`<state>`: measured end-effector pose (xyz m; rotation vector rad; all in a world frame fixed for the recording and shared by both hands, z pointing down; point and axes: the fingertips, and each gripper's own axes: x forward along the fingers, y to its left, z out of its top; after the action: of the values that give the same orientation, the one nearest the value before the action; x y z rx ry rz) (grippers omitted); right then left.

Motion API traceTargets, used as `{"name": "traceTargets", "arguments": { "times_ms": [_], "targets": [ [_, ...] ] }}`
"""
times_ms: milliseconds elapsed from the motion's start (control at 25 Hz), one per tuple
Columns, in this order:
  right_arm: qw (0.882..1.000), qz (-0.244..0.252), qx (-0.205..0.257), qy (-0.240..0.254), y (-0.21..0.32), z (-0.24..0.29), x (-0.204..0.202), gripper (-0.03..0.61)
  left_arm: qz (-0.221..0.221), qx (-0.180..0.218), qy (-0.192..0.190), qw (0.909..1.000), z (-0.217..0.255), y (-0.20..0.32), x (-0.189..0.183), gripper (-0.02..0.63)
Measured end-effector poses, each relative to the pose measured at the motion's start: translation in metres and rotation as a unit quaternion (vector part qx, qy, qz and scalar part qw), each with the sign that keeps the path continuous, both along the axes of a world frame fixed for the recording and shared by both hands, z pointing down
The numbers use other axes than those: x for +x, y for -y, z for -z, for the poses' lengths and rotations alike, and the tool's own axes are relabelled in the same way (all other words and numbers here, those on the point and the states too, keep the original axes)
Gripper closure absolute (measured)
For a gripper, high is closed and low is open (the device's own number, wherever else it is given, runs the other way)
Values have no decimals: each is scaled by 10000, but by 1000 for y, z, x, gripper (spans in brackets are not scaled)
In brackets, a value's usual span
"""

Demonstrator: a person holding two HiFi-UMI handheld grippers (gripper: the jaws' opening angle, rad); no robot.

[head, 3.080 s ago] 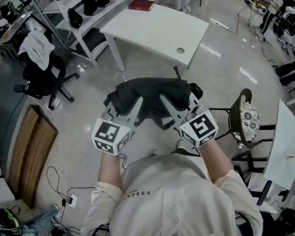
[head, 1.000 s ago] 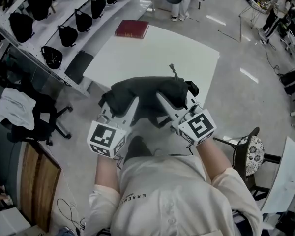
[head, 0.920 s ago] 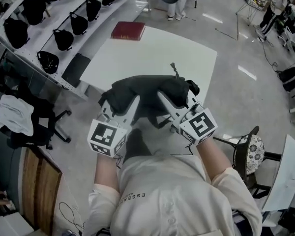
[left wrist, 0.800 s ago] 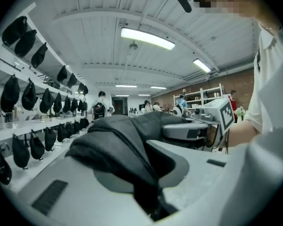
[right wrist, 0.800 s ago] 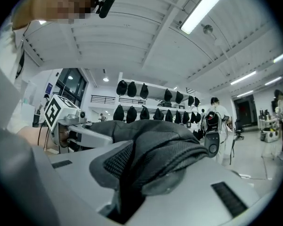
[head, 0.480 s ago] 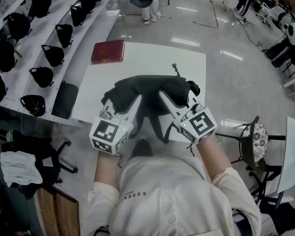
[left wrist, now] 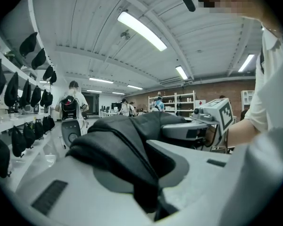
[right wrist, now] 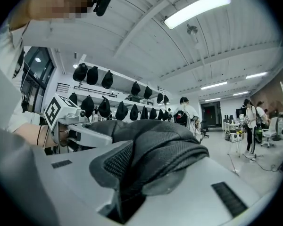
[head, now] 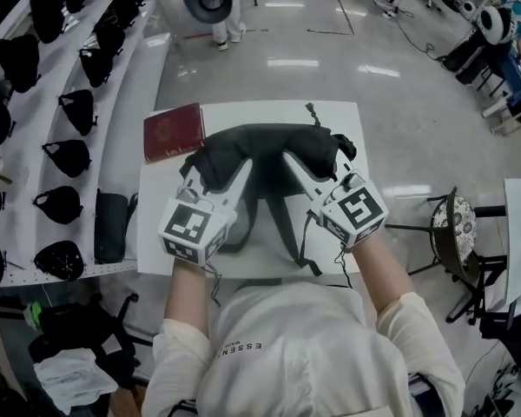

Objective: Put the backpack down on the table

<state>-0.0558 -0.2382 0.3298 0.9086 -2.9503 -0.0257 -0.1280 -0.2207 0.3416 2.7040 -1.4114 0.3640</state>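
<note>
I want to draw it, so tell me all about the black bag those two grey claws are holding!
The black fabric backpack is soft and crumpled, with some mesh padding. The left gripper and right gripper each pinch a fold of it, holding it over the white table. Two dark straps dangle toward the person. Whether it touches the table is unclear.

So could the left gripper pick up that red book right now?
Probably not: the left gripper is clamped on the backpack, its jaws full. The book lies close by on the table, uncovered.
</note>
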Motion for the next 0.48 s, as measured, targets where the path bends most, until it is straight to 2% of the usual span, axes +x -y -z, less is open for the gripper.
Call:
{"name": "traceTargets", "arguments": {
  "times_ms": [240,480],
  "targets": [
    [9995,-283,46,-108,57,-1,-20,491,-335,64,-102,9994,-4,62,-20,541],
    [9987,-451,156,-154,101,-6,-35,491,-527,303,-110,9981,-9,108,-35,541]
  ]
}}
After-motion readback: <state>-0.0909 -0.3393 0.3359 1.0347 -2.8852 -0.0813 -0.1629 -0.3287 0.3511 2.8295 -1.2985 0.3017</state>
